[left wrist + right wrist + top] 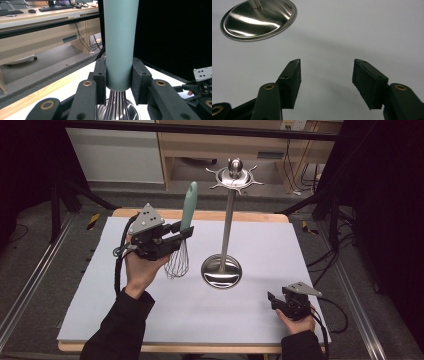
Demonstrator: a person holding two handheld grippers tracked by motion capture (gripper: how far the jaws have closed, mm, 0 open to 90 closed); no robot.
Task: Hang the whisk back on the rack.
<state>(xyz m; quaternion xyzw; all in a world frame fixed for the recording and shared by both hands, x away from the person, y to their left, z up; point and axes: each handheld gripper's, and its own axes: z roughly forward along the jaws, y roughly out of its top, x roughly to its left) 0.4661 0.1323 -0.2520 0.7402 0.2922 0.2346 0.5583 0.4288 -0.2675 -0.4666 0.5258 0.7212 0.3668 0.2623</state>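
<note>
A whisk with a pale green handle and a wire head stands upright above the white table cover, left of centre. My left gripper is shut on the handle's lower end, and its black pads press both sides just above the wires. A steel utensil stand with a round base, a thin pole and a hooked top ring rises at the table's centre, just right of the whisk. My right gripper rests low at the front right, open, with nothing between its fingers.
The white cover spreads over a wooden table whose edges show at the back and front. Black frame legs and cables stand on the floor around it. A wooden desk with keyboards is behind.
</note>
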